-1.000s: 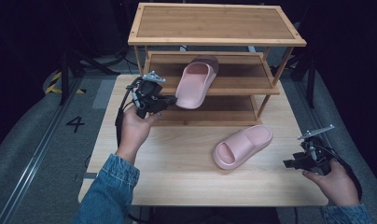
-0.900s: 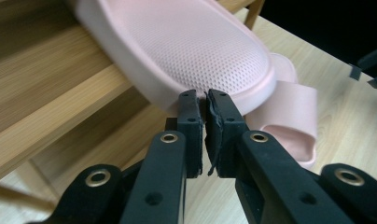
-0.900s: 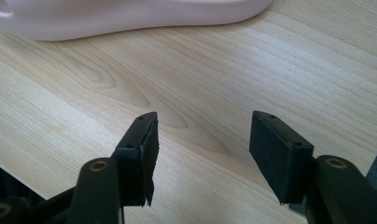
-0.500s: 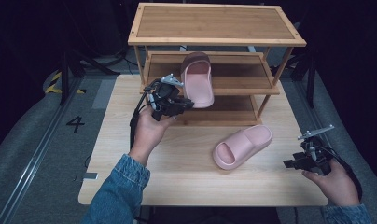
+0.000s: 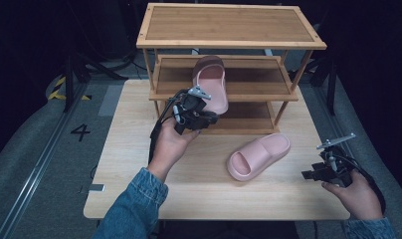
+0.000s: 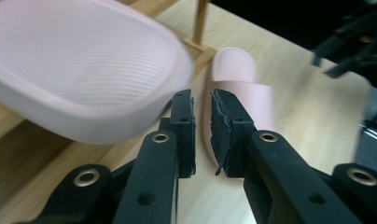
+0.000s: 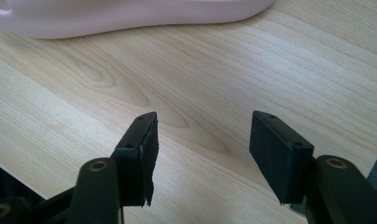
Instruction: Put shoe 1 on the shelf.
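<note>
One pink slipper (image 5: 211, 82) lies lengthwise on the middle shelf of the wooden rack (image 5: 249, 89), its near end jutting over the front edge. My left gripper (image 5: 209, 118) sits just below and in front of that end. Its jaws have just been opening and stand a narrow gap apart with nothing between them; the slipper's sole (image 6: 79, 60) looms at upper left in the left gripper view. The second pink slipper (image 5: 258, 155) rests on the table, also visible beyond the left jaws (image 6: 242, 88). My right gripper (image 5: 313, 174) hovers open over the table right of it, with the slipper's side (image 7: 130, 14) ahead.
The rack stands at the back of the light wooden table (image 5: 139, 164), its top shelf (image 5: 229, 25) bare. The rack's thin post (image 6: 200, 21) stands near the left jaws. Dark floor surrounds the table, with a marked number at the left.
My left hand moved right and a little toward the table's front, and its jaws let go of the slipper, which swung from slanted to lengthwise on the middle shelf. The right hand kept still.
</note>
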`<state>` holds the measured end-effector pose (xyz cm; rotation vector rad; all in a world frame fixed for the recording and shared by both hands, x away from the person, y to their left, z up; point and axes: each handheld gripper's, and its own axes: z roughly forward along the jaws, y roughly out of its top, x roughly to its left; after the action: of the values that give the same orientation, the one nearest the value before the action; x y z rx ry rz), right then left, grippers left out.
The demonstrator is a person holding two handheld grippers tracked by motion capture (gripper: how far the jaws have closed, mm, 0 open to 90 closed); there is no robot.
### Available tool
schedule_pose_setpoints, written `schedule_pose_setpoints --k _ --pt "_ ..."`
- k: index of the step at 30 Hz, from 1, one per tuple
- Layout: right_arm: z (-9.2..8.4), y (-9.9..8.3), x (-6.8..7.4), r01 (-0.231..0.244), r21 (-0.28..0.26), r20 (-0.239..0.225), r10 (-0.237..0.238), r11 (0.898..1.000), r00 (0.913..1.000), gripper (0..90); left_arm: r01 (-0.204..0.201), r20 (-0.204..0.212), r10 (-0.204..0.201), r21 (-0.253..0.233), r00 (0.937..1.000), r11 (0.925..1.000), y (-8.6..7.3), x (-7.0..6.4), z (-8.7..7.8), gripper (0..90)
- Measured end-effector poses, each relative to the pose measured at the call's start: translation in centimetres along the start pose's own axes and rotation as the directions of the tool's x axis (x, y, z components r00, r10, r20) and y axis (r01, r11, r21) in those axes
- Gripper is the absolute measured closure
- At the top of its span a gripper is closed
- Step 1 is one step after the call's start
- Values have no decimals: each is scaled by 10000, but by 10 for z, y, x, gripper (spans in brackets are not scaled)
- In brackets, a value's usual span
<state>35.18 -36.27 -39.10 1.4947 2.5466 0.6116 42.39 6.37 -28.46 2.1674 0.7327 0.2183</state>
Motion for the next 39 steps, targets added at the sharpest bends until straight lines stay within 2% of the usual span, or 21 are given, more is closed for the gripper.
schedule_pose_setpoints --k 2,5,9,10,11,14,18,22,25,29,33,36,37,39 --pt "0 0 -1 16 20 0 -16 10000 10000 425 222 -226 -223 -50 9995 9997 1 5 2 798" --pt "1 0 -1 85 35 18 -85 10000 10000 425 182 -525 -184 -43 9985 9998 3 10 4 805" --pt "2 1 0 73 35 -13 -73 10000 10000 425 368 -590 -381 -225 9975 9991 6 22 8 805" --pt "2 1 1 67 33 -13 -67 10000 10000 425 421 -723 -439 -261 9964 9988 6 23 9 805" --pt "2 1 1 88 47 -6 -88 10000 10000 425 316 -816 -335 -243 9961 9992 7 25 10 805" --pt "2 1 0 91 43 -2 -91 9999 10000 425 436 -960 -452 -178 9944 9989 10 30 12 806" --pt "3 0 0 72 56 -2 -72 10000 10000 425 363 -1146 -362 -11 9928 9993 16 35 16 805" --pt "2 0 -1 77 77 -7 -77 9999 10000 425 485 -919 -492 -104 9946 9988 19 37 20 795" --pt "2 0 -1 89 61 -12 -88 9999 10000 425 795 -594 -808 -240 9950 9965 19 40 21 783" --pt "3 0 -1 90 59 -10 -90 9999 10000 425 880 -444 -886 -146 9951 9960 19 39 19 763" --pt "2 0 -2 73 10 -8 -73 10000 10000 426 694 -267 -697 -123 9972 9975 16 34 11 739" --pt "2 0 -3 29 12 -3 -29 10000 10000 428 521 -102 -522 -123 9986 9986 11 27 -1 724" --pt "2 2 -2 67 -34 43 -67 10000 10000 451 389 -65 -390 -124 9992 9992 8 23 -9 713" --pt "-1 4 0 209 -261 137 -206 9994 9997 466 375 88 -374 -150 9993 9992 4 20 -17 693"
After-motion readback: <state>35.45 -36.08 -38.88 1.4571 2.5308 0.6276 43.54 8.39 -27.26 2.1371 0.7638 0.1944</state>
